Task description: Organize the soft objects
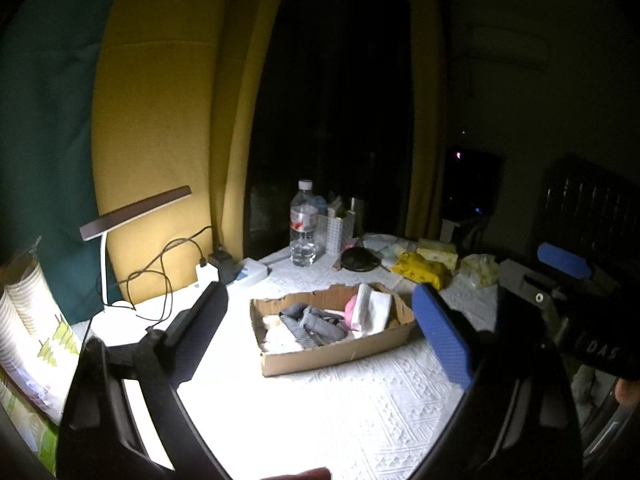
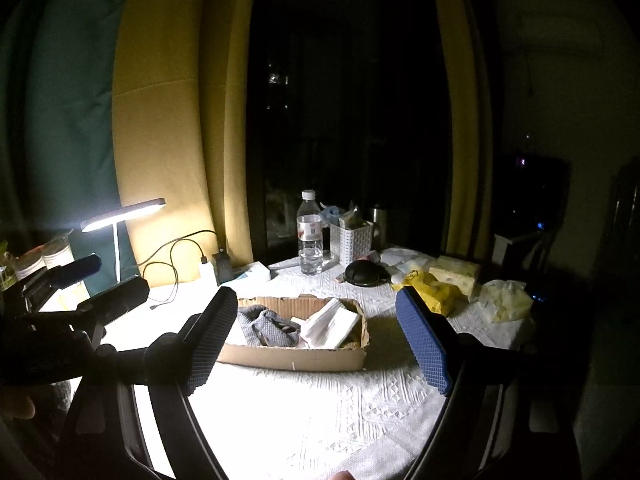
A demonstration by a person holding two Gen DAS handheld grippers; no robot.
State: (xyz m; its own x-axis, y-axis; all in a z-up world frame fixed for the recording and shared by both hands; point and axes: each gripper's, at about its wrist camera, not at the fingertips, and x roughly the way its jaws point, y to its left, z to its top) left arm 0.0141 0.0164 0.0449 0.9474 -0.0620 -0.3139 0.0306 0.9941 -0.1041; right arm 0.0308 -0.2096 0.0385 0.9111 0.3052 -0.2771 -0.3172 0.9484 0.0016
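Note:
A shallow cardboard box (image 1: 336, 356) (image 2: 296, 358) sits mid-table on a white textured cloth. Inside lie a grey knitted cloth (image 1: 312, 324) (image 2: 268, 328), folded white cloths (image 1: 376, 308) (image 2: 332, 324) and a pink item (image 1: 352, 312). My left gripper (image 1: 320, 320) hovers open just before the box, with nothing between its fingers. My right gripper (image 2: 316, 312) is also open and empty, facing the box from slightly to the right. In the right wrist view the left gripper's dark fingers (image 2: 116, 296) show at the left edge.
A lit desk lamp (image 2: 124, 212), power strip with cables (image 1: 206, 274) and stacked paper cups (image 1: 24, 300) stand at the left. Behind the box are a water bottle (image 2: 310, 236), white basket (image 2: 352, 240), black round object (image 2: 362, 272), and yellow packets (image 2: 436, 292) and tissue packs (image 2: 504, 300).

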